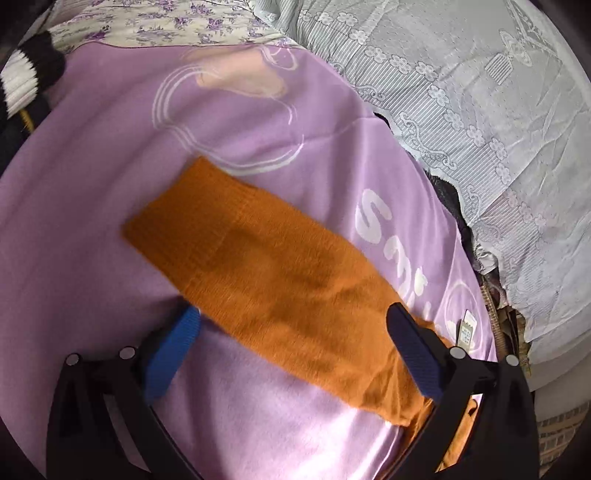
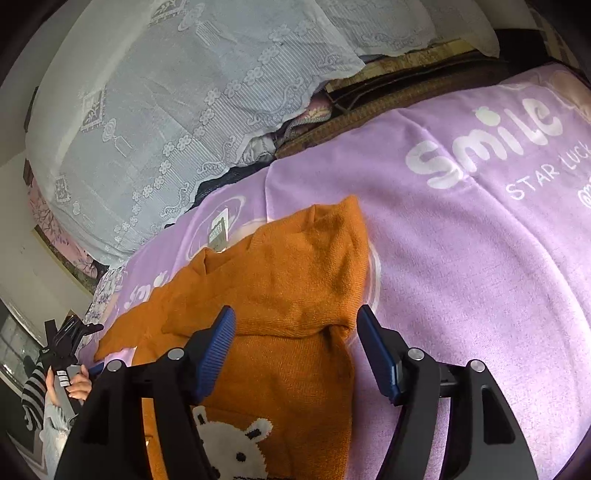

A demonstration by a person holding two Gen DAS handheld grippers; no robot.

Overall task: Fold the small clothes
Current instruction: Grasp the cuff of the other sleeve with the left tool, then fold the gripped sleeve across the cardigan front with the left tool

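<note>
A small orange knitted sweater lies on the purple blanket, a white animal face knitted on its front. In the right wrist view my right gripper is open just above a folded-over part of it, one blue pad on each side and neither pressing. In the left wrist view one orange sleeve stretches flat across the blanket. My left gripper is open wide over the sleeve's near end. The cloth's edge overlaps the left pad's tip; the picture is blurred there.
A white lace cover drapes over a heap past the blanket's edge, dark clothes showing beneath it. A small label lies on the blanket near the sleeve. Floral fabric lies at the far side. A hand in a striped sleeve is at the far left.
</note>
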